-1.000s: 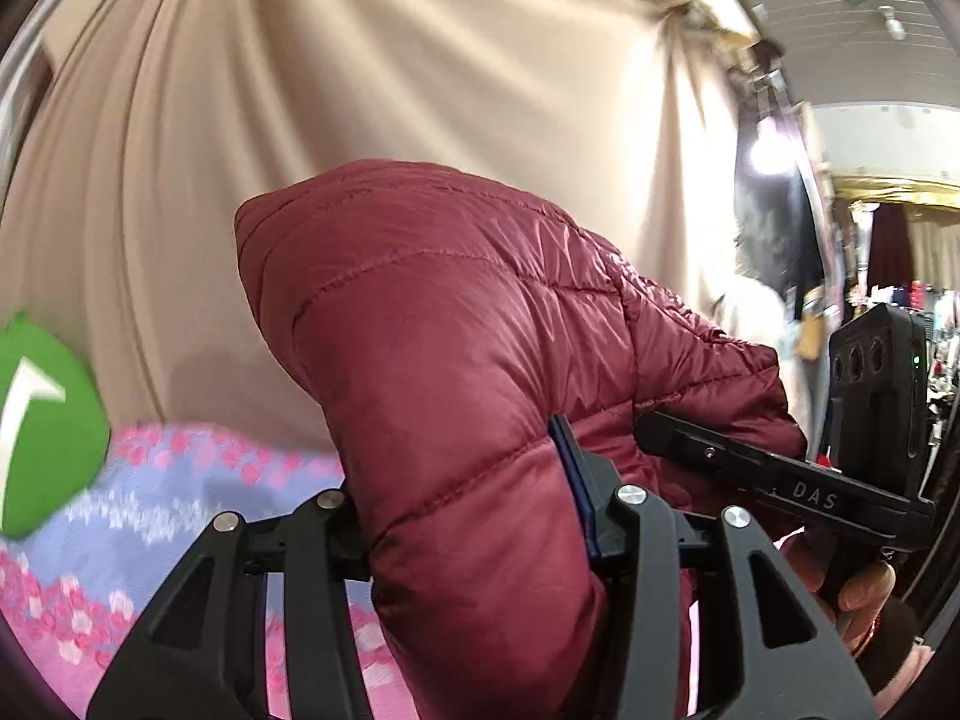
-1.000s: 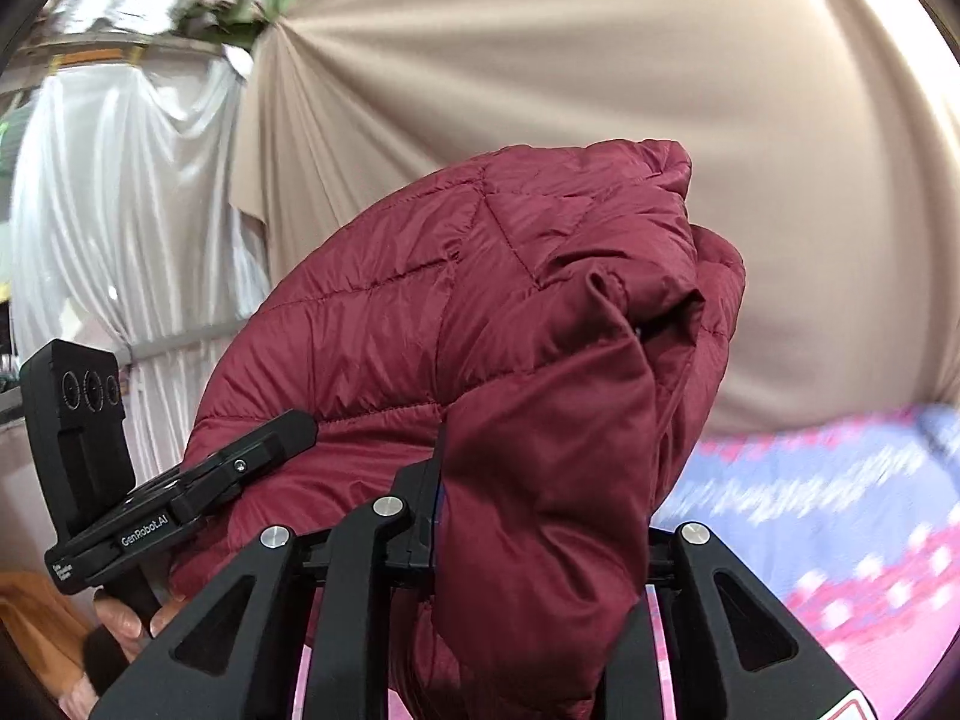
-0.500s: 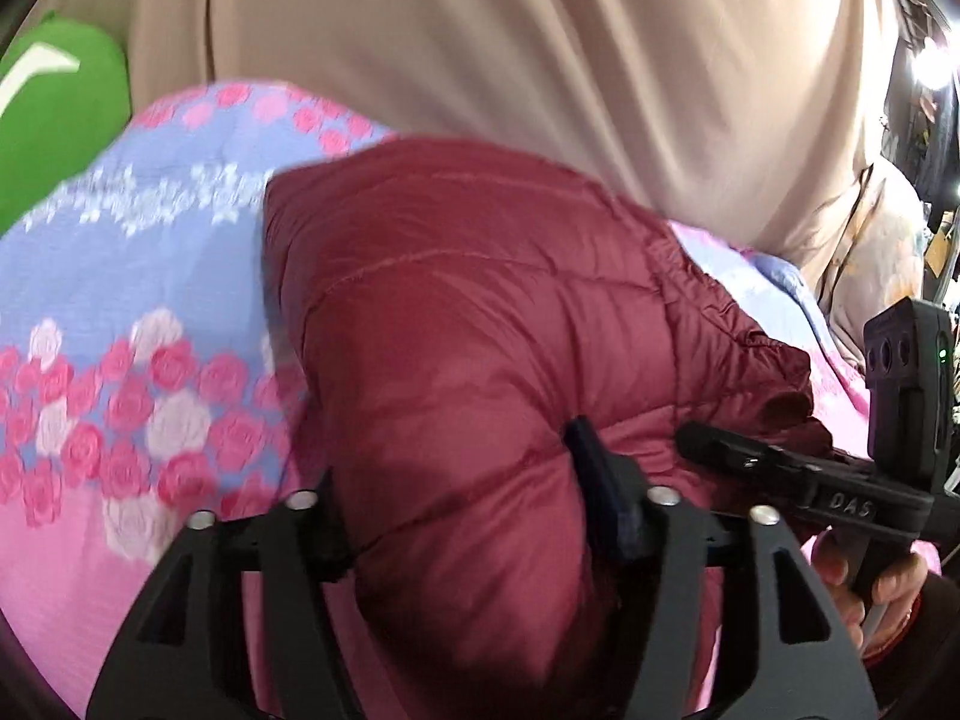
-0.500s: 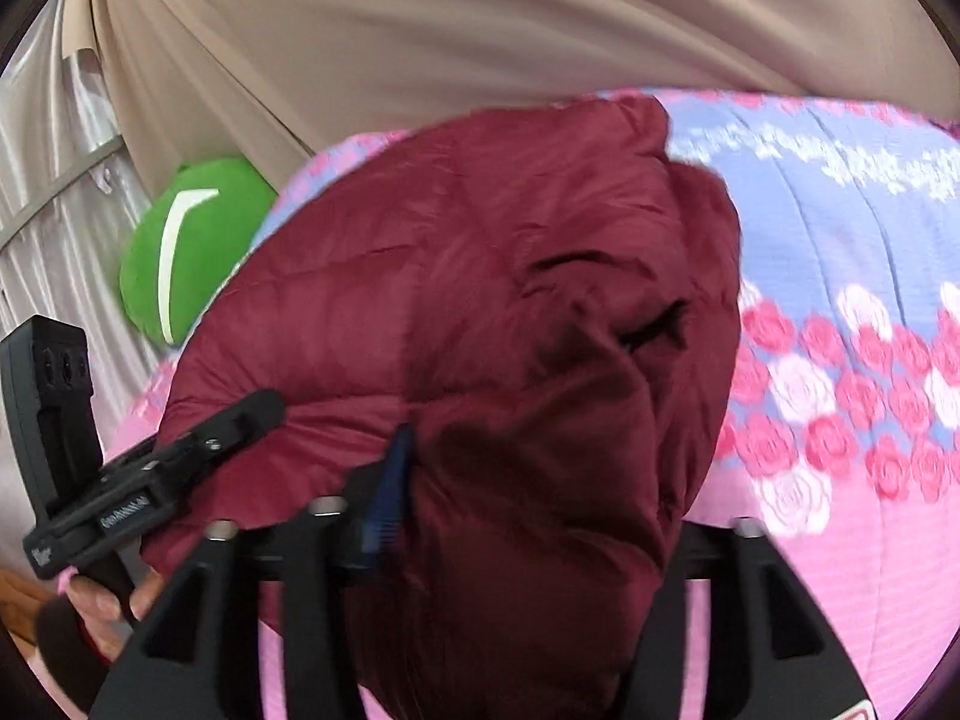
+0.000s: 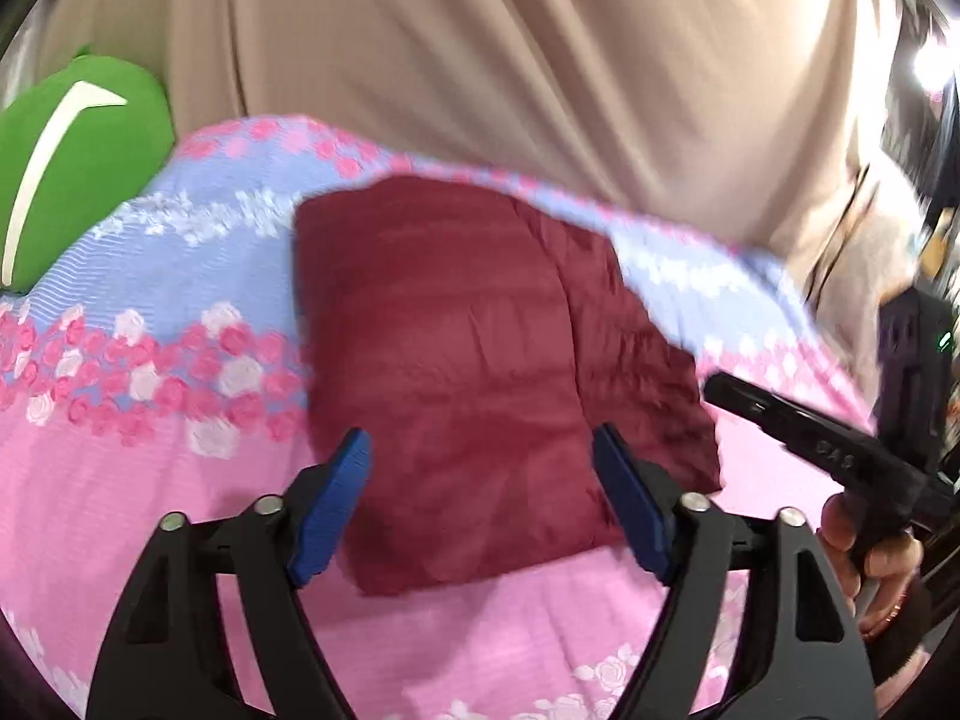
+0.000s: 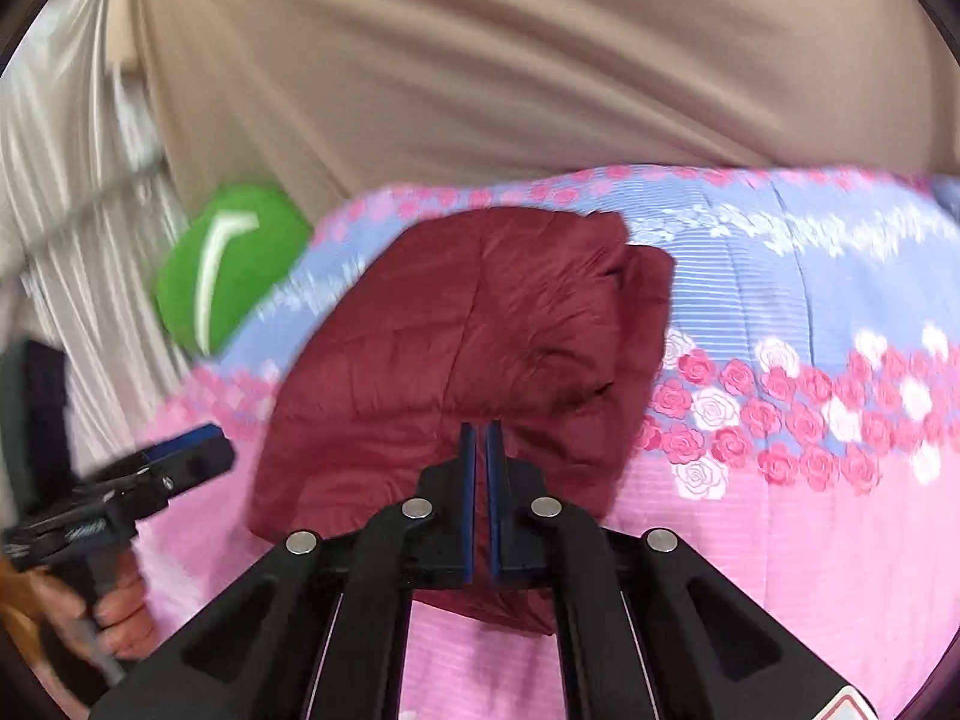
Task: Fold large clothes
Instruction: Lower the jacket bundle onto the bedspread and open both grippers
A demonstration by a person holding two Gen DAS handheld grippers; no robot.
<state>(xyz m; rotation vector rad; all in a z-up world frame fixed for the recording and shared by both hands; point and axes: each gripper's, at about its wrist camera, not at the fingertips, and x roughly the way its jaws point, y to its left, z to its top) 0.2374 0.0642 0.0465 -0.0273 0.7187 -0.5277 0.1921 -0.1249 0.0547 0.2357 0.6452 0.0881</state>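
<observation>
A dark red quilted jacket (image 5: pixel 474 360) lies folded into a compact, puffy bundle on a bed covered by a pink and lilac floral bedspread (image 5: pixel 150 480). In the left wrist view the bundle fills the middle of the frame; in the right wrist view it sits centre-left, just behind the claw tips.

The left claw (image 5: pixel 483 504), at the bottom centre of its own view, is spread wide, with its blue pads on either side of the bundle's near edge and not pressing on it. The right claw (image 6: pixel 481 516), at the bottom centre of its view, has its blue pads pressed together with nothing caught between them; the jacket shows behind it, not in its grip.

Each view also catches the other tool at its edge, held by a person's hand (image 5: pixel 870 558) at the lower right of the left view.

A green cushion (image 5: pixel 72 162) with a white mark sits at the upper left, and a beige curtain (image 6: pixel 540 60) fills the top of both frames.

The step in hand appears to be the setting down: the folded bundle is on the bed and both claws have let go. The next move likely calls for drawing both claws back clear without snagging the slippery fabric, or pressing the puffy bundle flat if it springs open.
</observation>
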